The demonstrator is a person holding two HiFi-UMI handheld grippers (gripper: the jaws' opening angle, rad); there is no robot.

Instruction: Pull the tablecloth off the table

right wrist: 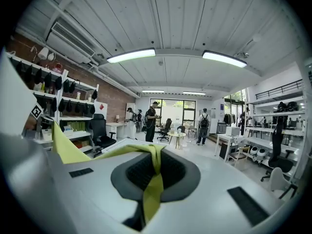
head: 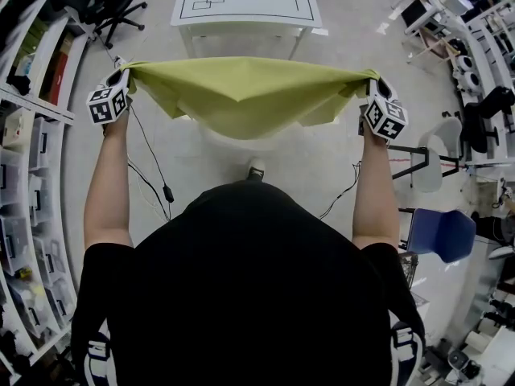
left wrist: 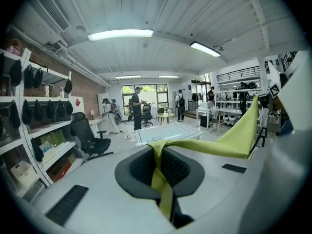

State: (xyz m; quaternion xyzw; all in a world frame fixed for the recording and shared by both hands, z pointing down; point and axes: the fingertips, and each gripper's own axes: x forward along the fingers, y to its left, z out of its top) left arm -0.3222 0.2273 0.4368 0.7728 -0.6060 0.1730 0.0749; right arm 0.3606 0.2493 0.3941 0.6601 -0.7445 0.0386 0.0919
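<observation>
A yellow-green tablecloth [head: 245,95] hangs stretched in the air between my two grippers, sagging in the middle, in front of the bare white table [head: 245,2]. My left gripper [head: 126,75] is shut on the cloth's left corner. My right gripper [head: 372,80] is shut on its right corner. In the left gripper view the tablecloth [left wrist: 161,177] runs pinched between the closed jaws and stretches off to the right. In the right gripper view the tablecloth [right wrist: 152,184] is pinched the same way and stretches off to the left. The table [left wrist: 163,133] stands ahead.
Shelving [head: 28,207] with bins lines the left side. A black office chair [head: 109,2] stands at the far left of the table, a blue chair [head: 441,233] at the right. Cables [head: 153,179] lie on the floor. Several people stand far across the room [left wrist: 136,108].
</observation>
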